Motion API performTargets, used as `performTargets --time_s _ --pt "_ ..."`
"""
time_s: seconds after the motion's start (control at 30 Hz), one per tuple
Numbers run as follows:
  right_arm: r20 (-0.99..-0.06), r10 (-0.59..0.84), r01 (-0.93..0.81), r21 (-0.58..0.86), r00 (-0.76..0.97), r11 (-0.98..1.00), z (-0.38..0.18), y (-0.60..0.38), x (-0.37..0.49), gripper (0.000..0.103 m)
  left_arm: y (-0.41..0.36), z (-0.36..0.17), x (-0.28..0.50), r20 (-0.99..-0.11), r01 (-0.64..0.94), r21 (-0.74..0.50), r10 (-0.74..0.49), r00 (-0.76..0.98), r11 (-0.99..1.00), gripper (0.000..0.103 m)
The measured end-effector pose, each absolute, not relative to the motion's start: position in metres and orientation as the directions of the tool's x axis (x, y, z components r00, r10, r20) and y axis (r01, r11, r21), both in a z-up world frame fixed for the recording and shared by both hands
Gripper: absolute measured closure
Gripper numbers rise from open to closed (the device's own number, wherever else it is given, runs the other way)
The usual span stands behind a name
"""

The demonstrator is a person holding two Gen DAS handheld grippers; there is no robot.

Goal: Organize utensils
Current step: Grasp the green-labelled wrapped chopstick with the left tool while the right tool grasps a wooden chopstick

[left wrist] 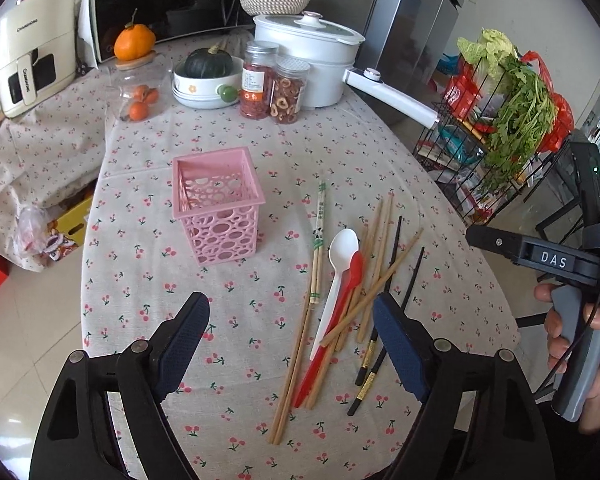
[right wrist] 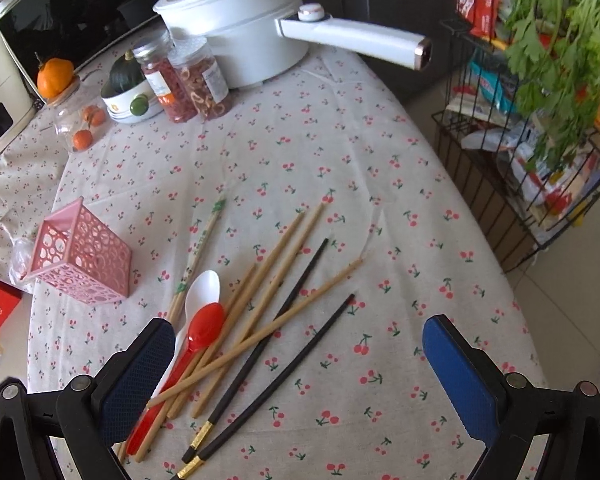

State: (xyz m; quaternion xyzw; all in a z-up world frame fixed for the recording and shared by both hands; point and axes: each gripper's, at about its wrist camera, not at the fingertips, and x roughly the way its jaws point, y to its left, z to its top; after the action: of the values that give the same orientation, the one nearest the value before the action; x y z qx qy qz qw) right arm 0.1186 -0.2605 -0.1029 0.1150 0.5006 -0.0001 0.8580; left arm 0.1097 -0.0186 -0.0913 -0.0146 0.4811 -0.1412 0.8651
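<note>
The cherry-print tablecloth (left wrist: 228, 128) lies soft and flat under everything. Ahead and left of the left gripper (left wrist: 290, 344) stands the pink lattice basket (left wrist: 216, 204), rigid plastic and empty. Both the left gripper and the right gripper (right wrist: 296, 376) hover spread wide, holding nothing. Just beneath them lies a tangle of bamboo chopsticks (right wrist: 276, 264), glossy black chopsticks (right wrist: 296, 288), a white spoon (left wrist: 342, 248) and a red spoon (right wrist: 204, 326). Sorting seems not yet begun; the next move likely calls for a low pinch on one thin stick

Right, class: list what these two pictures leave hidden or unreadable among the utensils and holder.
- White spoon handle: right wrist view, hidden by the red spoon and the tongs' left pad.
- Pink holder floor: left wrist view, blocked by its own walls.
- Printed chopsticks lettering: too small.
</note>
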Motion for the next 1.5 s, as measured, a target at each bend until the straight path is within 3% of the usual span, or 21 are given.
performTargets --time_s 0.07,0.23,0.4,0.47,0.83,1.0,1.27,1.5 --pt "-0.892 0.154 0.085 0.209 0.425 0.974 -0.118 -0.26 0.129 0.011 -0.032 -0.096 0.123 -0.842 0.247 -0.145 -0.251 0.477 0.958 0.028" --pt "-0.889 0.231 0.051 0.273 0.395 0.961 -0.133 -0.27 0.149 0.012 -0.08 -0.11 0.166 -0.873 0.31 -0.072 -0.211 0.44 0.948 0.042" --pt "-0.913 0.22 0.108 0.271 0.343 0.957 -0.158 -0.289 0.168 0.018 -0.113 -0.144 0.223 -0.922 0.303 -0.046 -0.157 0.355 0.952 0.062" --pt "-0.921 0.208 0.13 0.263 0.33 0.956 -0.165 -0.297 0.173 0.019 -0.121 -0.158 0.243 -0.932 0.29 -0.045 -0.145 0.333 0.956 0.074" --pt "-0.928 0.207 0.166 0.268 0.311 0.949 -0.18 -0.315 0.187 0.02 -0.147 -0.212 0.3 -0.964 0.249 -0.024 -0.089 0.252 0.968 0.084" --pt "-0.934 0.216 0.181 0.274 0.285 0.945 -0.191 -0.314 0.192 0.022 -0.149 -0.218 0.303 -0.966 0.263 0.015 -0.054 0.253 0.965 0.098" --pt "-0.936 0.248 0.173 0.295 0.25 0.94 -0.205 -0.298 0.201 0.049 -0.127 -0.169 0.27 -0.93 0.299 -0.023 -0.13 0.345 0.954 0.098" --pt "-0.917 0.298 0.179 0.351 0.265 0.919 -0.198 -0.288 0.201 0.062 -0.097 -0.116 0.217 -0.88 0.331 -0.079 -0.222 0.42 0.94 0.098"
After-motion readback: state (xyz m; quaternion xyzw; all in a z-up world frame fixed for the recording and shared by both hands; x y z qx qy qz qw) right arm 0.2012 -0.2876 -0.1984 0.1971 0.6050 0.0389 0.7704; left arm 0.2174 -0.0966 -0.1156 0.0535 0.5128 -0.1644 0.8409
